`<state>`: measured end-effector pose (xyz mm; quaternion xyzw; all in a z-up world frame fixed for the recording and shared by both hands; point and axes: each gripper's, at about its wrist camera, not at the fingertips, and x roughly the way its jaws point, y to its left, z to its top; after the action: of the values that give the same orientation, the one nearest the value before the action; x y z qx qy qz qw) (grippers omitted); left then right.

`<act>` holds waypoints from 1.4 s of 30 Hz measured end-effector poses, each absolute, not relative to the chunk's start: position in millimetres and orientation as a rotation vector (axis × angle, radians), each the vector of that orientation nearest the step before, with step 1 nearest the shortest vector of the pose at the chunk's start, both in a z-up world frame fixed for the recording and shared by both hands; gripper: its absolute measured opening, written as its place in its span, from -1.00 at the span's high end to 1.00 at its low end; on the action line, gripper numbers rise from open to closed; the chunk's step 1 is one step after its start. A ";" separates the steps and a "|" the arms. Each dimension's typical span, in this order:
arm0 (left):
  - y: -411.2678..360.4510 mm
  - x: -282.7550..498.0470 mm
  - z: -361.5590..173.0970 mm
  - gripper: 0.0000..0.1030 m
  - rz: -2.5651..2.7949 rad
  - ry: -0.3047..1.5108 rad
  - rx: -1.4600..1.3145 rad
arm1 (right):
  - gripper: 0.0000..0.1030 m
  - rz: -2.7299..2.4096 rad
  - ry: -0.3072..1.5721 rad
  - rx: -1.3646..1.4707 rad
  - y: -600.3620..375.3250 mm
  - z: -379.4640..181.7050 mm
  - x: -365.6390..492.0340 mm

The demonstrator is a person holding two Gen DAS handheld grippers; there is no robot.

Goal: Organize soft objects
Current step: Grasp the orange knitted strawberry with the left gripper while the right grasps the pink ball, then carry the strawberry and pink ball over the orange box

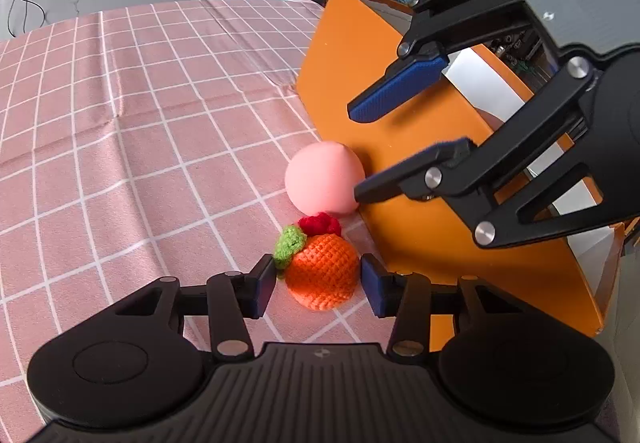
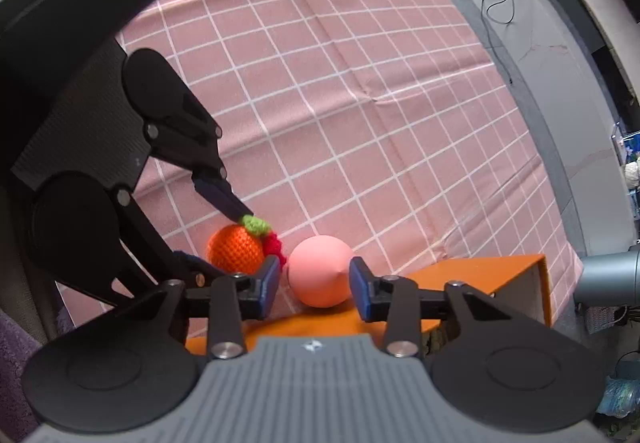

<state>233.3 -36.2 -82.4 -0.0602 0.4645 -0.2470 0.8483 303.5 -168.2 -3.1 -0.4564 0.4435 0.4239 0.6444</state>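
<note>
Left wrist: orange crocheted fruit (image 1: 322, 275), green leaf, beside smooth pink ball (image 1: 324, 179).

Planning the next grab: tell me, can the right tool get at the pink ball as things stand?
Probably yes. The right tool is open with the pink ball between its fingers; the crocheted orange sits clear to one side.
</note>
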 end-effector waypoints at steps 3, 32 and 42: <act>-28.2 232.8 -76.8 0.01 -0.504 0.960 -0.140 | 0.23 0.968 1.037 -1.075 -164.2 -10.2 308.5; 13.0 200.5 -42.6 0.01 -0.383 0.872 -0.155 | 0.19 0.869 1.095 -1.106 -143.6 -26.0 295.3; 2.0 174.5 -11.0 0.01 -0.400 0.789 -0.121 | 0.19 0.875 0.997 -0.989 -156.6 28.8 250.4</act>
<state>174.5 2.0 -11.0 -0.0587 0.3817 -0.1932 0.9020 250.4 -156.6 28.8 -0.4400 0.4437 0.3891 0.6769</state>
